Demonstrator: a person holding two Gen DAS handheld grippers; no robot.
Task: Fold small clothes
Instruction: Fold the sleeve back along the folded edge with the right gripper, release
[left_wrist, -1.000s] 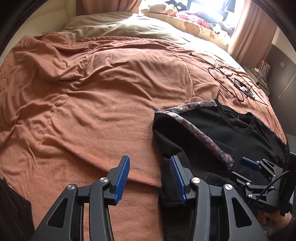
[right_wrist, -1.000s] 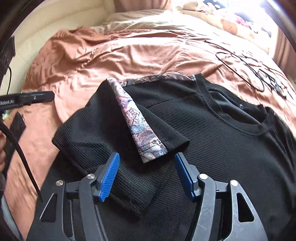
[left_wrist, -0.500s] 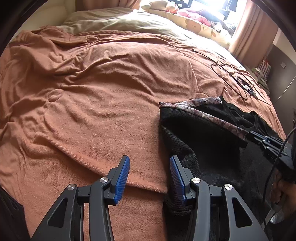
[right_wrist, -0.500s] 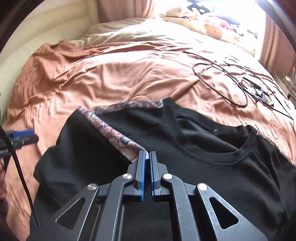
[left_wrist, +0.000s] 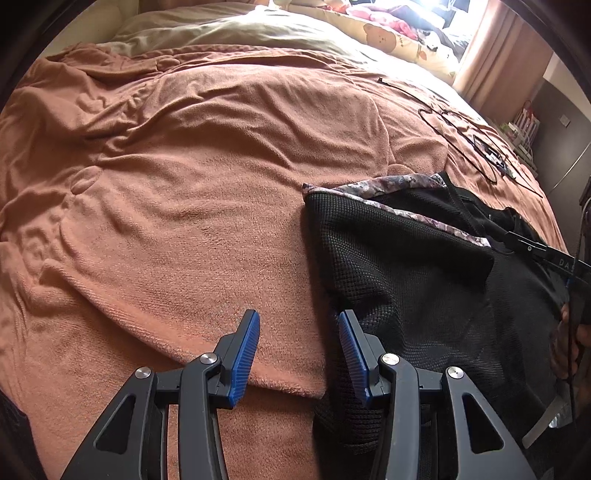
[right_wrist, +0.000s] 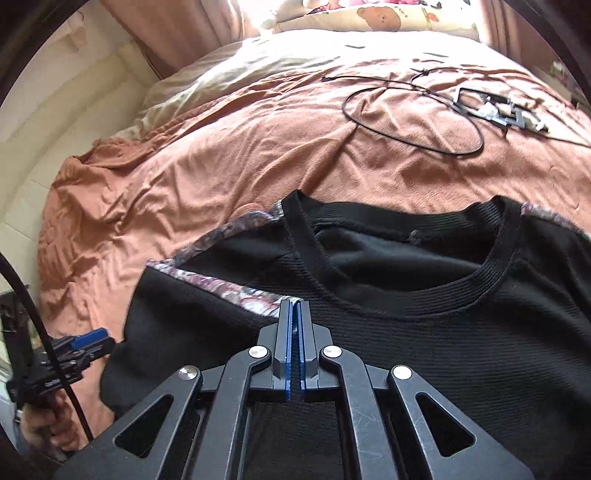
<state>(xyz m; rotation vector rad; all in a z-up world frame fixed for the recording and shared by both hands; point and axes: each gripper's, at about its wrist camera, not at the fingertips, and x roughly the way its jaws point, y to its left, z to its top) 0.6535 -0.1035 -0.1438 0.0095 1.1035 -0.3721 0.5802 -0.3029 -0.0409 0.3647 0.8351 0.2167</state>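
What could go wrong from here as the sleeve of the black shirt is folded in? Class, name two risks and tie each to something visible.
1. The right claw pinches only the patterned sleeve trim; with nothing pinning the black shirt, pulling may drag it and crease the fold.
2. The left claw is open at the shirt's edge, over the orange blanket; closing there might grab blanket too.

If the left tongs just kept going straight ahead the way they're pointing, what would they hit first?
Most likely the orange blanket: the left tongs are open and aimed at bare blanket just left of the black shirt. The shirt's edge sits by the right finger, so it might brush that; depth is hard to judge.
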